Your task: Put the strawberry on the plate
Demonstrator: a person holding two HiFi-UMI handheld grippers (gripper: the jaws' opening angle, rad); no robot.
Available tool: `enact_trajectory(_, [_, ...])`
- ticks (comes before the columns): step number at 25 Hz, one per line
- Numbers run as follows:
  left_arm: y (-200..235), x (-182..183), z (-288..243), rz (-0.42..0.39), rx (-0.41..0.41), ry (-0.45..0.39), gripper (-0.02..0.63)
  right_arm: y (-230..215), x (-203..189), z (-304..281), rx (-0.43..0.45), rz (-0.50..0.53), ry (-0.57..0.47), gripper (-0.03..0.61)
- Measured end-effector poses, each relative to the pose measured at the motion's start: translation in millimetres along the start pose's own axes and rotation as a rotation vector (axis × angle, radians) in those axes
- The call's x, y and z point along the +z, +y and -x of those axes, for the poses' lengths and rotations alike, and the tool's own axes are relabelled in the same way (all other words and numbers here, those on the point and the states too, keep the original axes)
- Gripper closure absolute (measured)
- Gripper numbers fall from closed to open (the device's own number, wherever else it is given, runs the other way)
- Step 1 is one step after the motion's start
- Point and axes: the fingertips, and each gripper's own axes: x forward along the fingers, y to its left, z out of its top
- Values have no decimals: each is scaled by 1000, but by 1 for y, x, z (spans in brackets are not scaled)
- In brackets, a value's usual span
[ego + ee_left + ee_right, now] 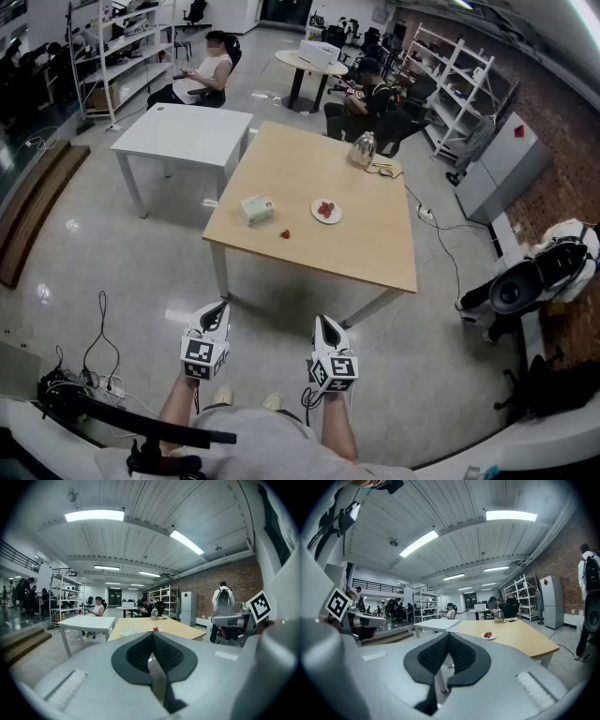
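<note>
- On the near wooden table (300, 169), head view: one loose strawberry (285, 234), small and red, lies on bare wood close to the near edge. It sits between one pale, squarish box (257, 209) to its far left and one round white plate (325, 210) to its far right, touching neither.
- That plate carries red fruit; the pieces are too small to count.
- One shiny metal kettle (364, 148) stands by the table's far right edge.
- Three tables in all: the square wooden one, one white rectangular table (183, 131) to its far left, and one round table (309, 61) farther off.
- Two seated people on the far side: one in a white top (208, 75), one in dark clothes (366, 98).
- Two grippers at the near bottom, well apart from the table: left gripper (218, 307) and right gripper (322, 323). Each is grey with black pointed jaws and bears one cube (204, 356) of square markers.
- Left gripper view: two black, ribbed pads (138, 653) are pressed together along a single seam with nothing between them. The wooden top, the white table and the kettle lie beyond the tips.
- Right gripper view: two black ribbed pads (433, 656) are clenched tip to tip and grasp nothing. The plate with its red fruit lies on the wood to the right of the tips, with the kettle behind it.
</note>
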Motion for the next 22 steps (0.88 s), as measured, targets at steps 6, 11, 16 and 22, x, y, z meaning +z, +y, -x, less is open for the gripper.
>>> enact_trajectory(6, [-3, 12, -3, 9, -3, -12, 594, 2, 2, -4, 7, 2, -7, 572])
enact_trajectory(11, [-12, 11, -5, 10, -1, -1, 594, -2, 3, -2, 16, 0, -5, 572])
enact_trajectory(16, [-16, 7, -9, -5, 9, 3, 594, -9, 1, -1, 28, -42, -15, 572])
enact_trajectory(22, [-28, 8, -12, -2, 9, 10, 594, -13, -4, 3, 73, -74, 5, 572])
